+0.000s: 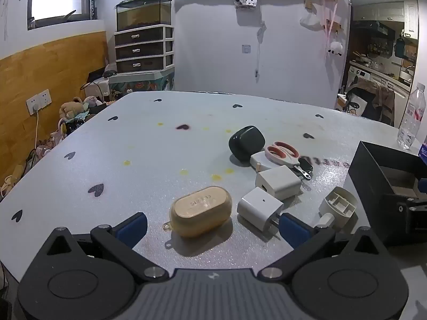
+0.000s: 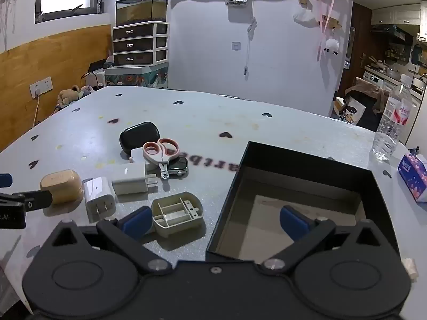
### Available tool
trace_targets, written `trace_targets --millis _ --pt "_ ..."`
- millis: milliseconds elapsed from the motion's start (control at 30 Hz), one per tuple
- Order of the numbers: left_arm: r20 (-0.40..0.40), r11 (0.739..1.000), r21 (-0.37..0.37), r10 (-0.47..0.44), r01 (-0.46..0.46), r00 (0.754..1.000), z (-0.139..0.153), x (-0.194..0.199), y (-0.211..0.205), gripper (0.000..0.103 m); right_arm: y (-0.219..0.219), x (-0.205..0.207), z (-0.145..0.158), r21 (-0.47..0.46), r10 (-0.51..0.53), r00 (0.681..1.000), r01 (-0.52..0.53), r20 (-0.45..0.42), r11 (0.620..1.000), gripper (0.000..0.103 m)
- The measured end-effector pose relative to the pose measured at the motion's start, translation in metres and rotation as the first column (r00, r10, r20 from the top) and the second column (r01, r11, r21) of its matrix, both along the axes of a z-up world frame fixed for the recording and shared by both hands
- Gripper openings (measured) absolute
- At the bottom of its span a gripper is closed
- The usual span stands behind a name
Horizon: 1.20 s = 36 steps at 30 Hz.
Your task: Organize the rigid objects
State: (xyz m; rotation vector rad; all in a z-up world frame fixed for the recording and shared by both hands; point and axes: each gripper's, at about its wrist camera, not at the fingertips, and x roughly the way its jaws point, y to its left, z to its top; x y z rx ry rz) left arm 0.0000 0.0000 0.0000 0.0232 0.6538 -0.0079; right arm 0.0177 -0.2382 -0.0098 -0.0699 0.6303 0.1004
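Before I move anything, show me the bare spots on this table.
Free: the far half of the table beyond the dark case, and the black box, which looks empty. Crowded: the chargers, scissors and tan case bunched near the box.

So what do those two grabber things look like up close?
Both match. The left gripper and right gripper each have a black plastic body with two round discs, angled black link arms with silver screws, and blue pads on the jaws. No sleeves or cables show.
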Motion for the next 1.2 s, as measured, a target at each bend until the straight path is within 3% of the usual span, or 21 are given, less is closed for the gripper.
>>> trace_targets --millis 1200 --pt "-0.011 1.0 -0.01 0.0 0.0 1.0 -0.0015 0.001 0.0011 0.103 -0.0001 0.003 -0.0027 0.001 -0.003 1.0 0.003 -0.011 1.0 0.103"
